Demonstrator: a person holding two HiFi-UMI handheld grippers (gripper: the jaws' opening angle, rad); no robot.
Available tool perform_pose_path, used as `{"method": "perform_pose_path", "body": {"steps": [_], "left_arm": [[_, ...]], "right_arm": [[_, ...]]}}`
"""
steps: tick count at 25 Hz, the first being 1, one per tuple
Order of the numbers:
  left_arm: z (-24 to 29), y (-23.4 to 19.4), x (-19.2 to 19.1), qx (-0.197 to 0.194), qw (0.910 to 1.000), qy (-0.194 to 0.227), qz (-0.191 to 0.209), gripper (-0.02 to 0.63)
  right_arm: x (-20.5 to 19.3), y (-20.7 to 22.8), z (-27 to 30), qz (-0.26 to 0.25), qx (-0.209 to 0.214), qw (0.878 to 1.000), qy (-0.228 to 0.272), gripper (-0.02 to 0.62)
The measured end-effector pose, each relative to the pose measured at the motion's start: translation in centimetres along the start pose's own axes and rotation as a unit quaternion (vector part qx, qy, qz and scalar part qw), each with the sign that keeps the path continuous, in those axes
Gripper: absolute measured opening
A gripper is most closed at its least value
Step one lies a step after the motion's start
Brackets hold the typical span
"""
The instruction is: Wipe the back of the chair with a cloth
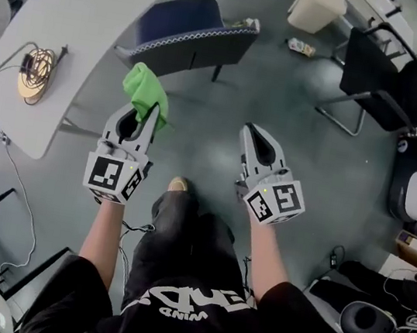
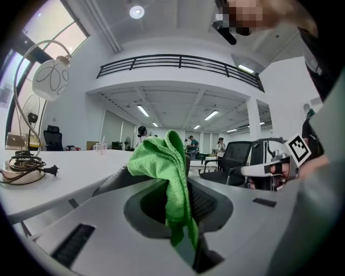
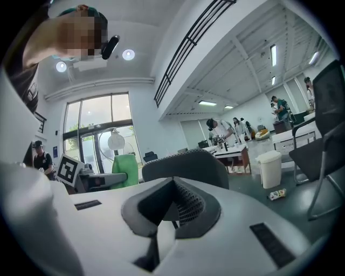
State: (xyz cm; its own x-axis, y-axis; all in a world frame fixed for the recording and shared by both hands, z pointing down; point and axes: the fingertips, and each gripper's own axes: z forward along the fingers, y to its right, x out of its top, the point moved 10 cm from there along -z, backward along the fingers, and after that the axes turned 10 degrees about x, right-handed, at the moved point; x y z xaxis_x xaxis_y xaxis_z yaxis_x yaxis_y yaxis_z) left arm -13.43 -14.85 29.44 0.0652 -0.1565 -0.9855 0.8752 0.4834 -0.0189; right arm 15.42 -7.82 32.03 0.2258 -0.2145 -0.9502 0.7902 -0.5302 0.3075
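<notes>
**Head view.** Person stands on a grey-green floor (image 1: 228, 94), both arms forward. Left tongs (image 1: 145, 112) are clamped on a green cloth (image 1: 144, 87), which bunches up beyond the tips. Right tongs (image 1: 254, 134) are pressed together and carry nothing. Ahead, near a curved white tabletop (image 1: 83, 16), stands a chair (image 1: 178, 12) with a blue padded seat. Its dark back (image 1: 203, 50) has a pale stitched top edge. Cloth and chair back are apart, with no contact. Judgement: the cloth is in hand and wiping has not begun, so the approach and the whole wipe remain.

**Left gripper view.** The cloth looks like soft, napped microfibre. It folds over itself above the jaws, and a tail hangs into the dark recess between them. The jaw pads are ribbed and the housing is smooth pale plastic. A coil of cable (image 2: 24, 164) lies on the tabletop at left.

**Right gripper view.** The jaws meet in a closed V with nothing between them. A rounded grey fabric chair back (image 3: 186, 161) lies just past them; I cannot tell whether it touches the tips. A white bin (image 3: 269, 168) stands further off.
</notes>
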Motion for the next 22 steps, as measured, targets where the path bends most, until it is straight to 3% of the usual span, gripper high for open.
{"method": "perform_pose_path", "body": {"steps": [8, 14, 18, 22], "left_arm": [[3.8, -1.0, -9.2, 0.007, 0.9997, 0.019, 0.012, 0.064], [5.3, -2.2, -16.7, 0.021, 0.9987, 0.045, 0.013, 0.064], [6.0, -1.8, -19.8, 0.013, 0.9975, 0.068, 0.016, 0.064], [6.4, -2.2, -21.7, 0.006, 0.9961, 0.075, 0.046, 0.064]], "right_arm": [[-9.4, 5.6, 3.4, -0.005, 0.008, 1.000, 0.012, -0.003], [-16.9, 7.1, 7.0, -0.012, 0.042, 0.999, 0.030, -0.003], [-20.8, 8.5, 7.6, -0.003, 0.054, 0.998, 0.040, -0.003], [-23.8, 9.4, 8.4, -0.005, 0.063, 0.997, 0.051, -0.003]]}}
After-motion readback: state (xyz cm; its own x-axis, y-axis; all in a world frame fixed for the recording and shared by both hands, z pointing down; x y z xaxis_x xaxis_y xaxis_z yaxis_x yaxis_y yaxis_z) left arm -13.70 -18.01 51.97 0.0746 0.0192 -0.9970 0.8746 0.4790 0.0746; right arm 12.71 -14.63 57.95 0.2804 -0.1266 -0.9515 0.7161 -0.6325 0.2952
